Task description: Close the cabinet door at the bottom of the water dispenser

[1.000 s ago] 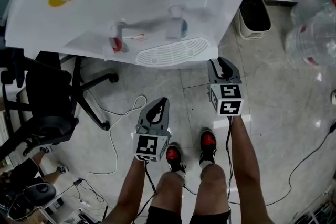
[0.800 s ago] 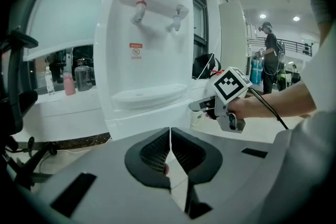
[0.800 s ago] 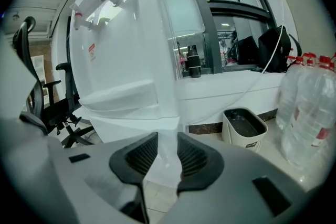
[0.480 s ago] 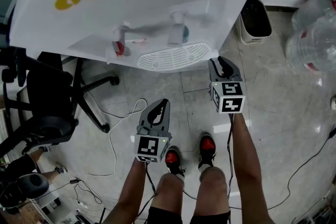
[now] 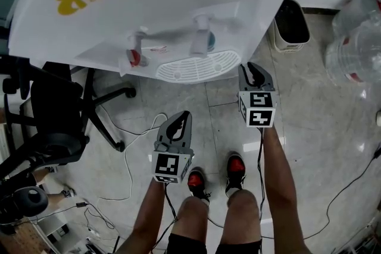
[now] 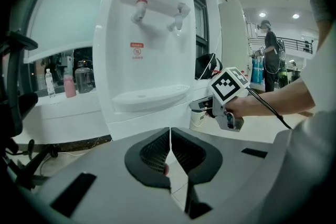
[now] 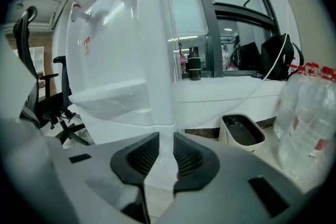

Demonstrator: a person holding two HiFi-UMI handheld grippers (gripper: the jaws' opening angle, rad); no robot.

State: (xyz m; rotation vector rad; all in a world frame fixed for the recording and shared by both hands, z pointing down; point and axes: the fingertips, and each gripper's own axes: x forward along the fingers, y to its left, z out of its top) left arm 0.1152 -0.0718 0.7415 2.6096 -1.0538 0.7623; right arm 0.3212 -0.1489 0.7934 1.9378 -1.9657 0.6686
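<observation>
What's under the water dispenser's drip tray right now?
White front panel below the white plastic drip tray. Lower down, the left hand-held gripper covers the view; the cabinet door can't be seen.

Black office chair (image 5: 56, 122) at left, white cable (image 5: 127, 154) on floor tiles (image 5: 321, 116), bin (image 5: 291, 22) beside clear water bottles (image 5: 357, 38).
</observation>
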